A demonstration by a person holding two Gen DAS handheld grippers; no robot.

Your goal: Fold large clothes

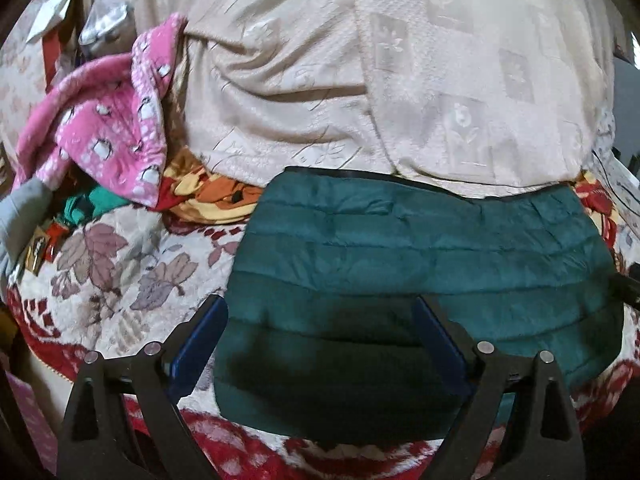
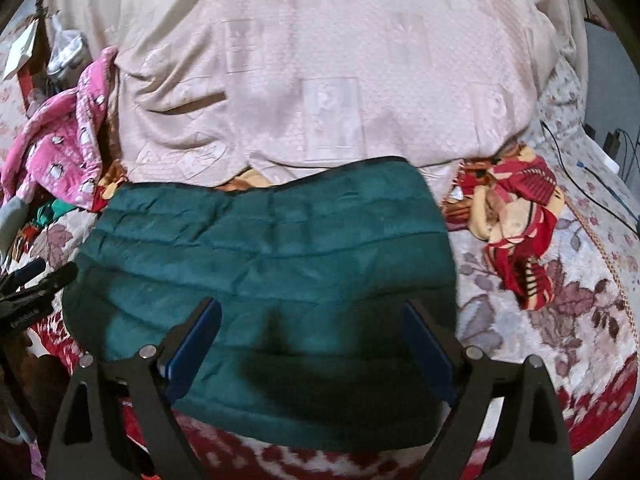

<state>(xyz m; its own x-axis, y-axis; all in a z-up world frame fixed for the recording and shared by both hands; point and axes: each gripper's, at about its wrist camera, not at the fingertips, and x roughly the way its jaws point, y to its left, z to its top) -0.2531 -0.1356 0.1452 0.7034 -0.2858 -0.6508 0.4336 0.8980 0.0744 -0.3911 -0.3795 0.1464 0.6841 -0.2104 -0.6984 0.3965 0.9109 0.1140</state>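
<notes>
A dark teal quilted jacket (image 1: 420, 264) lies folded into a flat rectangle on the floral bedspread (image 1: 120, 280). It also shows in the right wrist view (image 2: 264, 264). My left gripper (image 1: 320, 308) is open and empty, hovering over the jacket's near left part. My right gripper (image 2: 312, 312) is open and empty over the jacket's near middle. The left gripper's tips (image 2: 36, 280) show at the left edge of the right wrist view, beside the jacket's left side.
A big cream blanket (image 1: 360, 80) is heaped behind the jacket. A pink patterned garment (image 1: 108, 132) lies at the left. A red and yellow cloth (image 2: 516, 220) lies to the right. Cables (image 2: 592, 176) run at the far right.
</notes>
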